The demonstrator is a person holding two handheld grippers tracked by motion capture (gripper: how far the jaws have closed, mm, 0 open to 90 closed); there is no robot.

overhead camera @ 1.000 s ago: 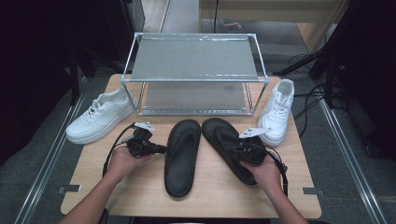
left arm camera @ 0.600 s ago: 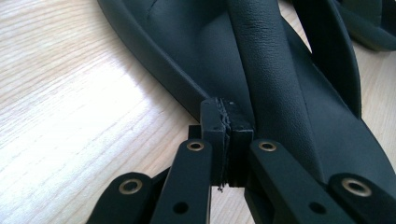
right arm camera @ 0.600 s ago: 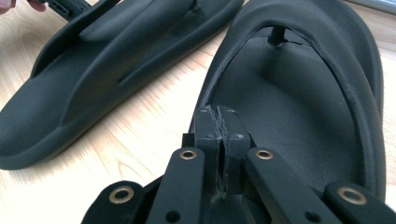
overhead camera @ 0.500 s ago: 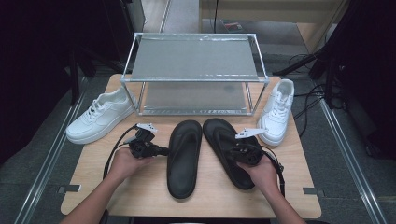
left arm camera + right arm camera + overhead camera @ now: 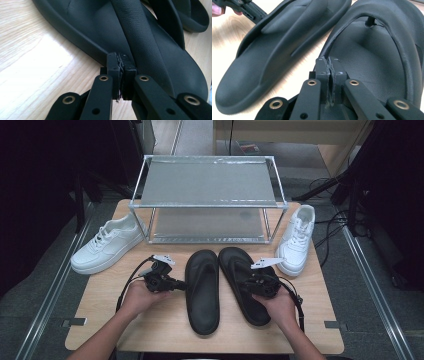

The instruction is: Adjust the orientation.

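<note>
Two black flip-flops lie side by side on the wooden table (image 5: 150, 330). My left gripper (image 5: 182, 284) (image 5: 120, 60) is shut, pads pressed together with nothing between them, its tip against the outer rim of the left flip-flop (image 5: 202, 290) (image 5: 155, 50). My right gripper (image 5: 248, 283) (image 5: 329, 62) is shut too, empty, hovering over the footbed of the right flip-flop (image 5: 245, 282) (image 5: 374, 57), its tip close beside the strap. In the right gripper view the left flip-flop (image 5: 274, 45) lies to the left, with the left gripper (image 5: 245, 8) at its far edge.
A two-shelf metal rack (image 5: 207, 200) stands at the back of the table. One white sneaker (image 5: 107, 245) rests at the left of it, and another white sneaker (image 5: 297, 240) at the right, near the table edge. Cables trail from both grippers toward me.
The left flip-flop has shifted slightly right and straightened, closer to its mate, with the left gripper following at its rim. The right gripper has barely moved.
</note>
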